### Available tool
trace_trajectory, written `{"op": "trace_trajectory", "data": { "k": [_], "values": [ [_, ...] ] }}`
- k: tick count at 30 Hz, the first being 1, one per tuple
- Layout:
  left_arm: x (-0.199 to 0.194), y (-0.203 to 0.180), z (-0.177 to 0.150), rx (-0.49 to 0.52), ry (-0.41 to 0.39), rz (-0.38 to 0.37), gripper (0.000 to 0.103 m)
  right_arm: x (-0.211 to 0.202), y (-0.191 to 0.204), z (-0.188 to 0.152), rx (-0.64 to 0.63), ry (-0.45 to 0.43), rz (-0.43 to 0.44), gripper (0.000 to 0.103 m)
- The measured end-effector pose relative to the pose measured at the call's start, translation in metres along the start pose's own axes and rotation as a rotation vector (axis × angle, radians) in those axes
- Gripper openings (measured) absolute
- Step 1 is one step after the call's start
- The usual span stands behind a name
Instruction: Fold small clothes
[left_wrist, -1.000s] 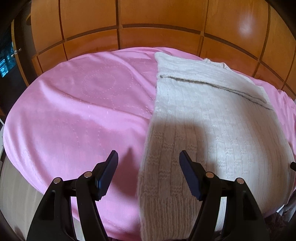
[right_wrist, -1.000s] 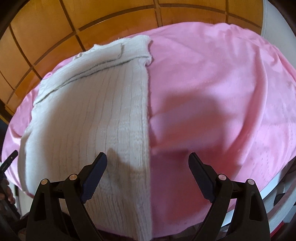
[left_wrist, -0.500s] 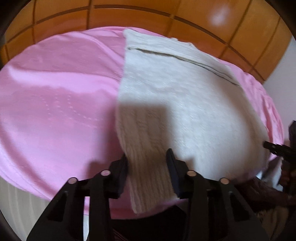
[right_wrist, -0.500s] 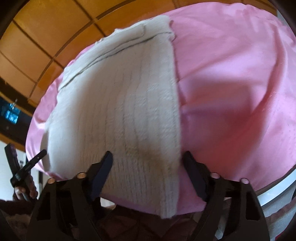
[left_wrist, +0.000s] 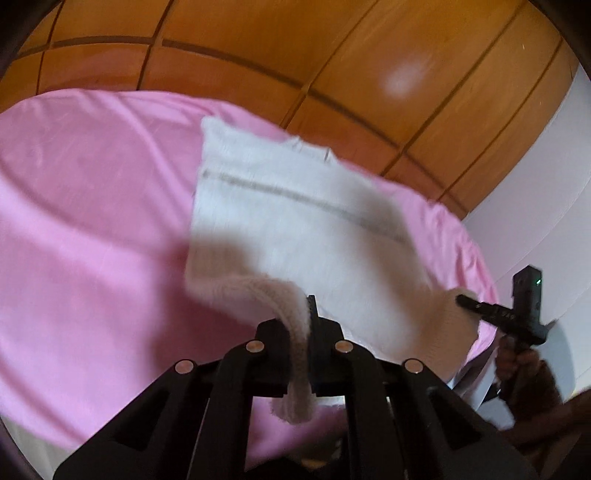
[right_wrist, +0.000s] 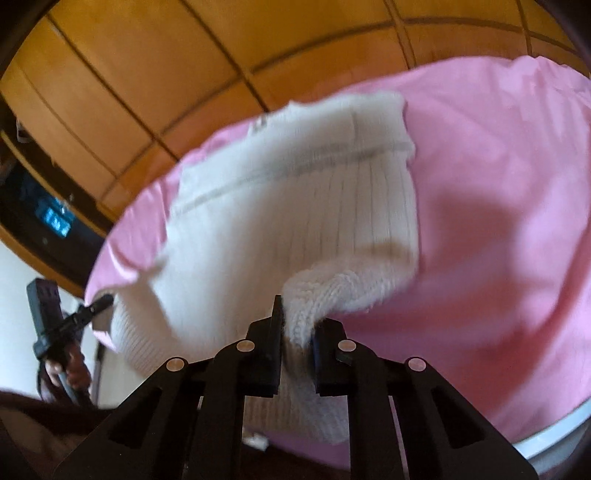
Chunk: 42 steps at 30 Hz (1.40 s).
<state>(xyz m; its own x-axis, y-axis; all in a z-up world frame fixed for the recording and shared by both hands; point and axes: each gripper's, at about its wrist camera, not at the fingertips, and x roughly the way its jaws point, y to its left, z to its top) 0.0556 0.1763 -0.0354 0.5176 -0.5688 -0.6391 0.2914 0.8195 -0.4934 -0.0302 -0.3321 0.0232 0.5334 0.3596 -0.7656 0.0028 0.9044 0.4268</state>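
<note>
A cream knit sweater (left_wrist: 295, 221) lies on a pink bedsheet (left_wrist: 92, 240); it also shows in the right wrist view (right_wrist: 295, 206). My left gripper (left_wrist: 304, 332) is shut on the sweater's near left hem corner and lifts it off the sheet. My right gripper (right_wrist: 297, 332) is shut on the near right hem corner, also raised. The far end with its folded sleeve still rests on the sheet (right_wrist: 498, 221). Each gripper shows in the other's view: the right one (left_wrist: 469, 301) and the left one (right_wrist: 98, 301), both at the hem.
A wooden panelled wall (left_wrist: 332, 55) stands behind the bed. A white wall (left_wrist: 546, 184) is at the right. A dark opening with a blue lit display (right_wrist: 55, 221) is at the far left in the right wrist view.
Both grippers closed on the sweater's near hem corners and lifted them up and forward. The hem has come off the sheet, and both views tilted upward.
</note>
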Motion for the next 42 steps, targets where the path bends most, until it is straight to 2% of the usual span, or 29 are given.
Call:
{"op": "trace_trajectory", "data": {
  "k": [6,8,9,10,11,12,13,16,19,21,23,24,25,26,27,28,30,36,39,42],
  "values": [
    [0.053,0.008,0.068,-0.04,-0.001,0.08,0.009,0.042,-0.013,0.057,0.111,-0.04,-0.027,0.011],
    [0.069,0.014,0.086,-0.072,-0.01,0.13,0.018,0.052,-0.015,0.069,0.118,-0.045,-0.037,0.011],
    [0.074,0.021,0.093,-0.106,-0.018,0.135,0.032,0.057,-0.017,0.075,0.133,-0.056,-0.019,0.015],
    [0.075,0.025,0.096,-0.124,-0.031,0.14,0.042,0.059,-0.022,0.08,0.158,-0.058,0.006,0.033],
    [0.075,0.029,0.096,-0.142,-0.045,0.158,0.046,0.06,-0.027,0.083,0.199,-0.059,0.034,0.047],
    [0.074,0.034,0.095,-0.155,-0.047,0.172,0.049,0.056,-0.029,0.082,0.208,-0.076,0.029,0.076],
    [0.074,0.039,0.091,-0.161,-0.033,0.171,0.049,0.051,-0.03,0.081,0.202,-0.102,0.019,0.081],
    [0.077,0.053,0.075,-0.166,0.005,0.177,0.049,0.04,-0.038,0.065,0.185,-0.094,0.002,0.081],
    [0.078,0.063,0.051,-0.181,0.045,0.124,0.052,0.039,-0.043,0.043,0.138,-0.071,-0.07,0.081],
    [0.082,0.065,0.036,-0.185,0.067,0.097,0.052,0.05,-0.042,0.029,0.109,-0.034,-0.099,0.081],
    [0.087,0.064,0.026,-0.172,0.077,0.106,0.051,0.064,-0.035,0.021,0.056,-0.01,-0.132,0.076],
    [0.089,0.063,0.025,-0.158,0.076,0.117,0.041,0.073,-0.029,0.02,0.023,-0.008,-0.162,0.072],
    [0.091,0.061,0.026,-0.143,0.085,0.128,0.017,0.079,-0.024,0.02,0.004,-0.01,-0.184,0.061],
    [0.094,0.061,0.028,-0.139,0.1,0.138,0.013,0.083,-0.021,0.023,-0.005,-0.014,-0.201,0.051],
    [0.094,0.061,0.03,-0.143,0.1,0.142,0.01,0.087,-0.018,0.027,-0.004,-0.009,-0.197,0.029],
    [0.092,0.058,0.033,-0.136,0.091,0.152,0.009,0.087,-0.016,0.03,0.0,-0.004,-0.193,0.024],
    [0.085,0.052,0.035,-0.111,0.079,0.171,0.008,0.079,-0.007,0.032,-0.018,-0.017,-0.207,0.02],
    [0.04,0.047,0.024,-0.117,0.034,0.132,0.006,0.024,0.002,0.02,0.004,-0.09,-0.137,0.017],
    [0.022,0.042,0.015,-0.126,0.027,0.119,0.006,0.005,0.009,0.006,-0.005,-0.089,-0.125,0.017],
    [0.0,0.04,-0.008,-0.149,0.038,0.107,0.006,-0.014,0.008,-0.017,-0.017,-0.058,-0.128,0.017]
  ]
}}
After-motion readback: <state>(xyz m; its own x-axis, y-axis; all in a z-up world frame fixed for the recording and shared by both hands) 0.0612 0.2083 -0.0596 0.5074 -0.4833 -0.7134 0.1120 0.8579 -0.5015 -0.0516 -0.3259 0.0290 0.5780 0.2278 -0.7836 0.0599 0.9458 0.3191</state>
